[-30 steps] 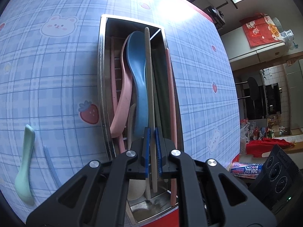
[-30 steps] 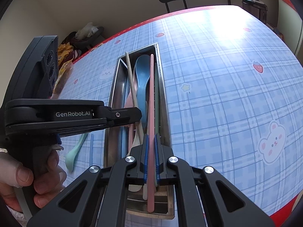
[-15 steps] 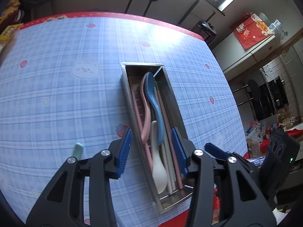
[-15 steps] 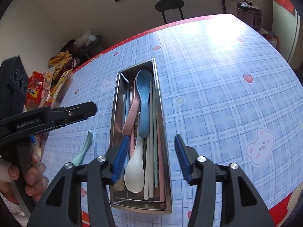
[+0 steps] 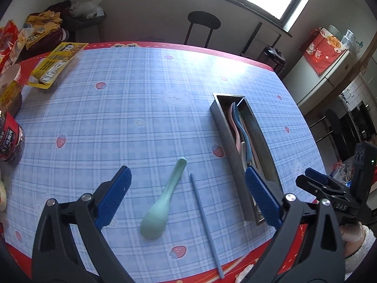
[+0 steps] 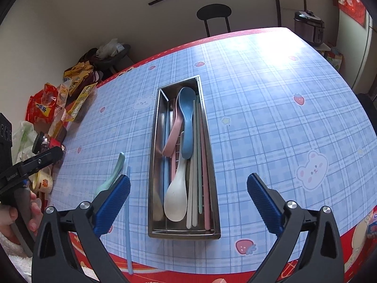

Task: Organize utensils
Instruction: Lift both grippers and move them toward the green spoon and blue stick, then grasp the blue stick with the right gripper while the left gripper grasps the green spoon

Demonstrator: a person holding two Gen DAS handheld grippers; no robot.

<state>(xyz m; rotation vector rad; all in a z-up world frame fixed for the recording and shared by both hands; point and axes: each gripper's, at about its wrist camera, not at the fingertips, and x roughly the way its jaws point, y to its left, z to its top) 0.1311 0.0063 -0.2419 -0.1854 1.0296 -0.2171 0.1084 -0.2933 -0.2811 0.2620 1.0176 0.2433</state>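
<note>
While its jaws were opening with nothing between them, the left gripper [image 5: 187,198] hovered over the green spoon [image 5: 165,202] and blue chopstick [image 5: 206,214] lying side by side on the counter [image 5: 117,122]. Just right of them stood the steel tray [image 6: 155,146] of utensils, below the right gripper [image 6: 188,202], whose jaws were likewise opening, empty.

A long tray [image 6: 213,179] stood on the table [image 6: 271,108], with spoons [image 6: 175,193] and chopsticks [image 6: 204,165] lying lengthwise in it. Left of the tray, on the table, a spoon [image 5: 165,200] lay just beside a single chopstick [image 5: 205,212]. Snack packets [image 5: 55,64] lay at the table's far left edge.
</note>
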